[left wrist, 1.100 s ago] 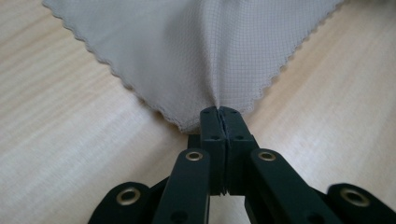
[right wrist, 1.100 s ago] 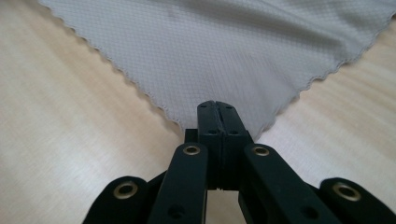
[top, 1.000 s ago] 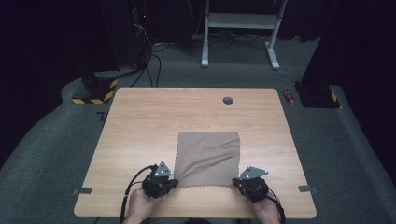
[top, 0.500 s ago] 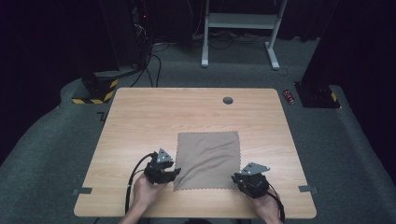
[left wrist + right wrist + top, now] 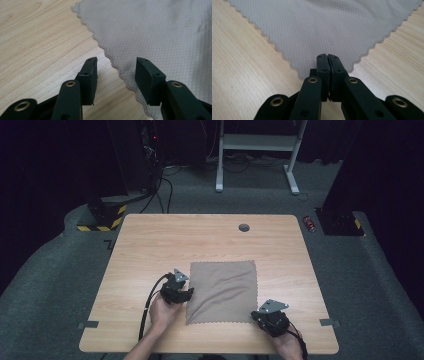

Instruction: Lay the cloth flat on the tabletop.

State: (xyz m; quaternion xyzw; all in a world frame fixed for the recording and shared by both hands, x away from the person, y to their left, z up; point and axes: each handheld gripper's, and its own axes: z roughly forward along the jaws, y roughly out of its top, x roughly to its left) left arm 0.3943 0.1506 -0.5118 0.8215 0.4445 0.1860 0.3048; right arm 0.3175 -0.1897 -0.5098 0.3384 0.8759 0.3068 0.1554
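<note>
My left gripper (image 5: 183,294) slid up the cloth's (image 5: 223,290) left edge, jaws just opened wide; right gripper (image 5: 266,316) pinches the near corner.

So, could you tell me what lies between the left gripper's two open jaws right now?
In the left gripper view, the left gripper straddles the cloth's scalloped edge, with bare table beside it; neither jaw touches the cloth.

My cloth (image 5: 162,32) is matt taupe fabric with a fine grid weave and scalloped edges; my worktop (image 5: 150,250) is smooth pale wood.
</note>
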